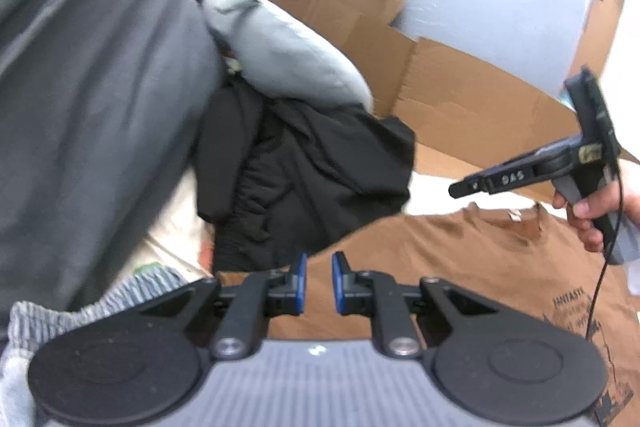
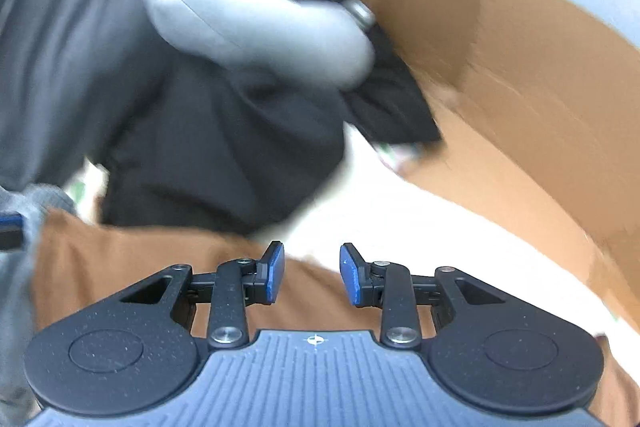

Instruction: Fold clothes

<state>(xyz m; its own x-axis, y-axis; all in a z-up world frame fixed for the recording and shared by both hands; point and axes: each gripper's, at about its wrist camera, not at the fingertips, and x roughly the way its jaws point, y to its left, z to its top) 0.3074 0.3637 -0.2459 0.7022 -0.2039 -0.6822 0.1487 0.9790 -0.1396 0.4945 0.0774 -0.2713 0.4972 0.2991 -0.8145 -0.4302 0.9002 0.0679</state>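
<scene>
White bedding surface (image 1: 432, 189) backed by flattened brown cardboard (image 1: 460, 95); spread flat on it, brown cotton T-shirt with dark printed graphic (image 1: 460, 267), collar toward the cardboard, long axis running from collar back toward the lower right of the left view; beside it, crumpled black garment (image 1: 312, 171) under a pale grey cushion (image 1: 288, 55); left gripper (image 1: 319, 281) over the shirt, blue pads slightly apart, nothing between; right gripper (image 2: 312, 275) parted wider, empty, above the shirt's edge.

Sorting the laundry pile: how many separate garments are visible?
4: brown T-shirt spread in front, black garment behind it, grey garment left, striped cloth lower left. Others may be hidden.
</scene>
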